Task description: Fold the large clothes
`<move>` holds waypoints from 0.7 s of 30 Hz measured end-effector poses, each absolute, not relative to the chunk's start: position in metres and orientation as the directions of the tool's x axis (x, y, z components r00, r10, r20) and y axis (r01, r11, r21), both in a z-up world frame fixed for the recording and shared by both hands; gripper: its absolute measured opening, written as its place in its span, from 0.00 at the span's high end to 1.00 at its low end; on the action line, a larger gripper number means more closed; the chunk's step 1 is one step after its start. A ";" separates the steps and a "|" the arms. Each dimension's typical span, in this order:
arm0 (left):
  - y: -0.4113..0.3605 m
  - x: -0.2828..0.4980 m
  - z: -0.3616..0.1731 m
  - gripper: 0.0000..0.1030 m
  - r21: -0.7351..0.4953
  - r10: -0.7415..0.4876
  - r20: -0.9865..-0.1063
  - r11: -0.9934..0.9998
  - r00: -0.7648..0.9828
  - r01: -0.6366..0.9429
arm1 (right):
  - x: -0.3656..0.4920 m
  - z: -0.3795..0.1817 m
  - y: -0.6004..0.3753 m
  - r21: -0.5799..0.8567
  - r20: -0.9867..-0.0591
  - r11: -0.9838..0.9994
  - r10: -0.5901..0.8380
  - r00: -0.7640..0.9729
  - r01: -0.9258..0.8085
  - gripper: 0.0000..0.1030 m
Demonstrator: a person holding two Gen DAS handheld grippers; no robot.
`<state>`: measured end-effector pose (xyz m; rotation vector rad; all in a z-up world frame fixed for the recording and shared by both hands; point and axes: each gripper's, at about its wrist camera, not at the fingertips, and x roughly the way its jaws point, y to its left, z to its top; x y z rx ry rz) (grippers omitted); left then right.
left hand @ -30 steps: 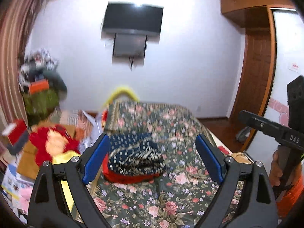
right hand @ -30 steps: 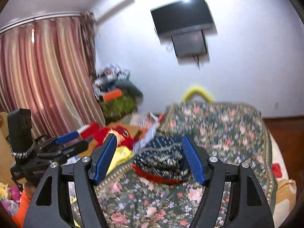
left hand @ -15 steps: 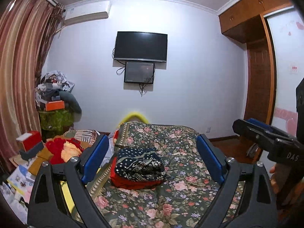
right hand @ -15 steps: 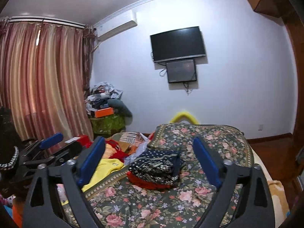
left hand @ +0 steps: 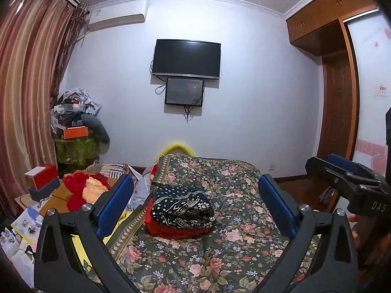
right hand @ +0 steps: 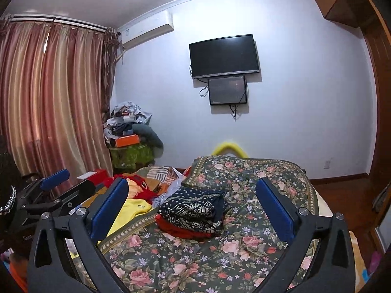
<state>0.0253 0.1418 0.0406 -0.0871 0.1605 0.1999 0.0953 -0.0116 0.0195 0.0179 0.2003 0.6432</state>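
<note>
Both grippers, left and right, spread wide, empty; between garments, apparently; next, fetching unfolded clothing beside folded stack.

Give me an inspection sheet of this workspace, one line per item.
Surface: bed under a floral bedspread, mostly bare.
Job's things: navy patterned garment folded on top of a folded red garment, stacked on the bed.
Clutter: yellow cloth and red plush toy beside the bed; a pile with an orange box in the corner.
Grippers: left gripper open, empty; right gripper open, empty; both held above the bed.
Cables: loose leads hang by the small screen under the TV.
Surroundings: striped curtain, air conditioner, wooden wardrobe.
</note>
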 end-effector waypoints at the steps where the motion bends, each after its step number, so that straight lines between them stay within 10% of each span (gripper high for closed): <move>1: 0.142 0.024 0.040 0.00 -0.072 0.188 -0.167 0.977 0.968 -0.203 | 0.093 0.019 -0.012 0.078 -0.178 0.802 0.596 0.783 -0.593 0.00; 21: 0.138 0.033 0.035 0.00 -0.055 0.197 -0.199 0.976 0.960 -0.212 | 0.091 0.015 -0.010 0.074 -0.207 0.797 0.601 0.772 -0.600 0.00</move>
